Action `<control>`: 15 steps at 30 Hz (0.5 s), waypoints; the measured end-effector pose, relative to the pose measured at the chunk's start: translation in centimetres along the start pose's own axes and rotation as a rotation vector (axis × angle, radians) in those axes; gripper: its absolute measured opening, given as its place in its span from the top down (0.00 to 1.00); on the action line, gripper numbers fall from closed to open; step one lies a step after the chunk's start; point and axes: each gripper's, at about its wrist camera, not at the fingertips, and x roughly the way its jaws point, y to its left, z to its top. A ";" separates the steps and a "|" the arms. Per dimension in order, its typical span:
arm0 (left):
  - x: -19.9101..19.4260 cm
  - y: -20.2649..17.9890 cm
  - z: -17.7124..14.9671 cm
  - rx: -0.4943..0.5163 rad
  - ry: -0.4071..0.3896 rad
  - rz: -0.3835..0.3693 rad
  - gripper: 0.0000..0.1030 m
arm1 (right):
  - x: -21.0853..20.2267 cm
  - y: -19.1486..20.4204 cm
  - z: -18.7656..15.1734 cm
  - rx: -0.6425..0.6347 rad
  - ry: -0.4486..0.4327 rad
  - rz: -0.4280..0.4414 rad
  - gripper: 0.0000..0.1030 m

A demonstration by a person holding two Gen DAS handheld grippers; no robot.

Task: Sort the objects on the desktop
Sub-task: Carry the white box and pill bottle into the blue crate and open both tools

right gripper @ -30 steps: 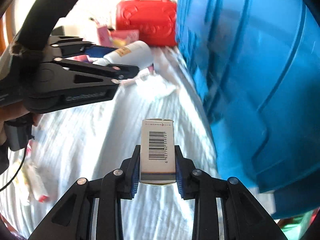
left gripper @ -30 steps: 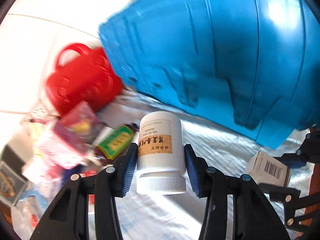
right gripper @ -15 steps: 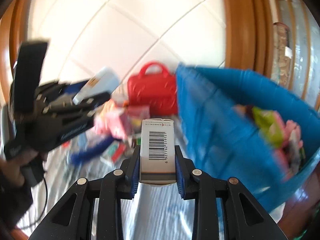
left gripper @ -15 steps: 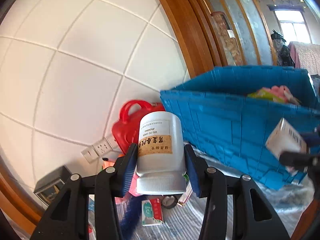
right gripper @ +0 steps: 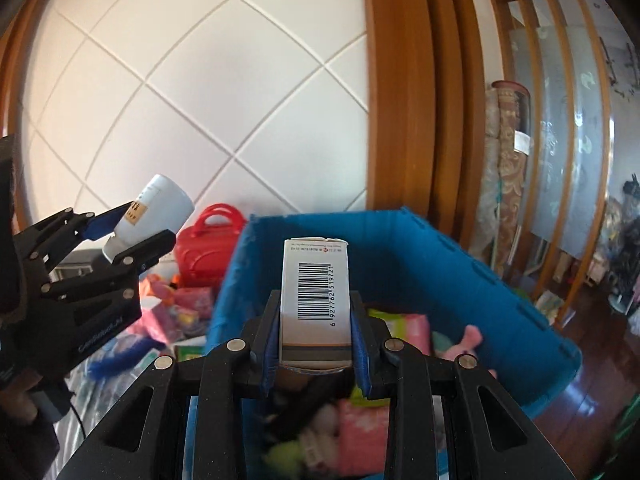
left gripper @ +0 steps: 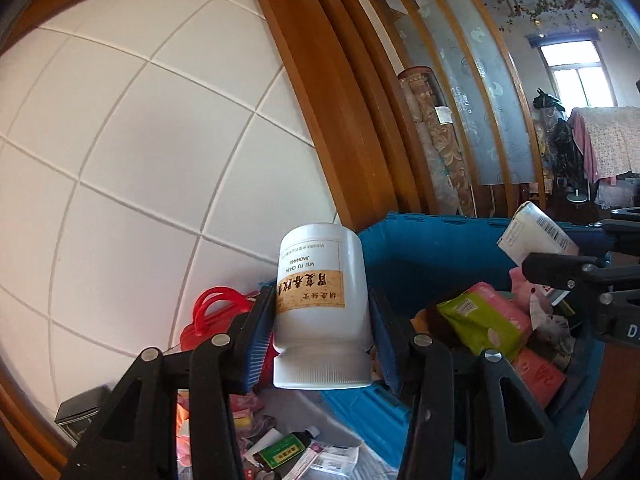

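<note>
My left gripper (left gripper: 320, 320) is shut on a white medicine bottle (left gripper: 322, 312) with a tan label, held cap toward me over the near left corner of the blue crate (left gripper: 420, 248). It also shows at the left of the right wrist view (right gripper: 136, 224). My right gripper (right gripper: 314, 320) is shut on a small white carton (right gripper: 314, 292) with a barcode, held above the open blue crate (right gripper: 420, 248). That carton (left gripper: 536, 236) shows at the right of the left wrist view. The crate holds pink and green packets (left gripper: 480, 320).
A red toy handbag (right gripper: 208, 236) stands left of the crate against the tiled wall. Loose packets, a small green-labelled bottle (left gripper: 284, 448) and a blue pipe cleaner (right gripper: 120, 354) lie on the silvery cloth. A wooden door frame (right gripper: 400, 80) rises behind the crate.
Both grippers have risen from beside the crate's outer wall to above its rim, still holding the bottle and the carton. The crate's inside has come into view.
</note>
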 end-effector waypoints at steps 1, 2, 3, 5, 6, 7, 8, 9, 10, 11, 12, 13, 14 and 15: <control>0.5 -0.9 0.5 -0.002 0.004 0.005 0.55 | 0.6 -1.1 0.2 0.009 0.003 -0.005 0.71; 1.1 -1.7 1.0 -0.002 0.015 0.007 0.55 | 1.0 -2.1 0.6 0.017 0.007 -0.012 0.71; 1.6 -2.6 1.5 -0.002 0.031 0.009 0.55 | 1.3 -3.0 0.8 0.024 0.016 -0.026 0.70; 2.3 -4.0 2.3 0.004 0.040 0.042 0.50 | 1.9 -4.8 1.1 0.044 0.024 -0.071 0.64; 2.7 -4.7 2.7 0.014 0.048 0.082 0.34 | 2.3 -5.6 1.1 0.053 0.029 -0.094 0.44; 3.0 -5.3 3.0 0.023 0.049 0.127 0.21 | 2.6 -6.3 1.0 0.058 0.037 -0.114 0.31; 3.1 -5.9 3.2 0.022 0.034 0.152 0.18 | 2.7 -7.0 1.0 0.064 0.036 -0.131 0.17; 2.6 -6.0 3.3 0.012 0.020 0.156 0.17 | 2.6 -7.6 1.0 0.071 0.030 -0.136 0.17; 2.2 -6.0 3.5 -0.002 0.008 0.157 0.14 | 2.3 -8.1 1.0 0.079 0.022 -0.127 0.17; 1.9 -5.9 3.6 -0.014 -0.001 0.167 0.12 | 1.9 -8.3 1.0 0.084 0.011 -0.122 0.17; 1.7 -5.8 3.7 -0.019 -0.006 0.177 0.10 | 1.5 -8.5 1.1 0.084 0.002 -0.124 0.17; 1.4 -5.7 3.8 -0.020 -0.011 0.185 0.09 | 1.1 -8.6 1.2 0.085 -0.008 -0.120 0.17; 1.2 -5.6 3.8 -0.019 -0.015 0.193 0.09 | 0.7 -8.6 1.3 0.090 -0.017 -0.113 0.17; 0.7 -5.3 3.8 -0.019 -0.022 0.200 0.09 | 0.4 -8.6 1.3 0.096 -0.027 -0.106 0.17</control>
